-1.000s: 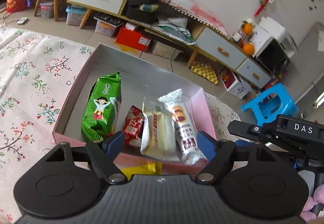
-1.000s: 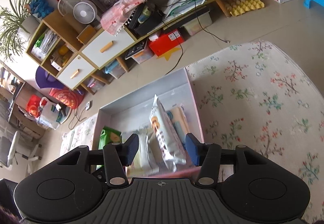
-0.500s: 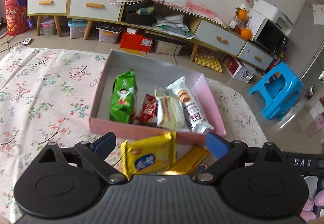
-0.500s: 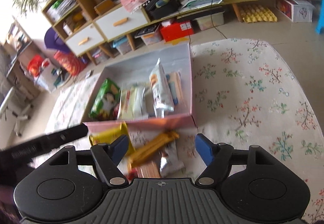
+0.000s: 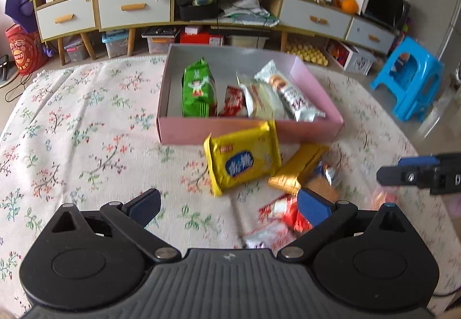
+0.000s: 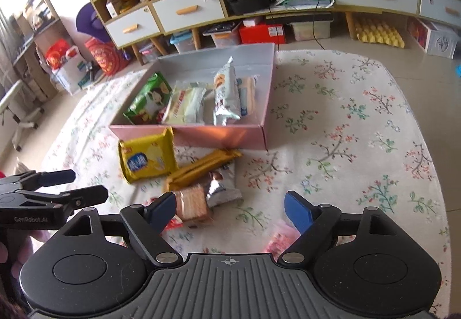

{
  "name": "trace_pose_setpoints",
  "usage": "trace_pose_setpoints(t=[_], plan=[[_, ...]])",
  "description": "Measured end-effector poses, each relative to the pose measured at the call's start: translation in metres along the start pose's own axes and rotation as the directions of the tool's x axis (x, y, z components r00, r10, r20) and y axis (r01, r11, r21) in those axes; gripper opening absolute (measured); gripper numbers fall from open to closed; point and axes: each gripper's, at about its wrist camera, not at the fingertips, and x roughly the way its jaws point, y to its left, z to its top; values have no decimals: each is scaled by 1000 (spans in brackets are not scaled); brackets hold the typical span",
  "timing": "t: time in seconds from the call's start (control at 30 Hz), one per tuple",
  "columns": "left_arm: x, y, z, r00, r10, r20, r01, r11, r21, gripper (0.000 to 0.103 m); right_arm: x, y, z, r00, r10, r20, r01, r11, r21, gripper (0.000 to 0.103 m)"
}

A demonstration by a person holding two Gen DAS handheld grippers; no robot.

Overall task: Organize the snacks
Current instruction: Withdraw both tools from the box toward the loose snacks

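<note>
Since a second ago we have pulled both grippers back from the pink box (image 5: 250, 128); their jaws have just been opening and stand apart, empty. Left gripper (image 5: 227, 203) and right gripper (image 6: 229, 208) tilt downward over the floral cloth (image 5: 86, 128). Glossy yellow packet (image 5: 243, 157) lies at the box's 6 o'clock; the blurred red wrapper (image 5: 288, 212) is perhaps foil.
</note>
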Motion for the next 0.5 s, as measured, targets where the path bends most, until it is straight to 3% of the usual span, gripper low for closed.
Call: trace_pose_setpoints(t=[0.23,0.5], plan=[[3,-7,-19,999,-4,-44,5,1000,16,101,1,9,-9,999,-52,1,52,996,-70,84],[14,-35,-32,995,-13,-98,21,996,83,89,7,20,-12,998,-57,-9,56,992,-111,85]])
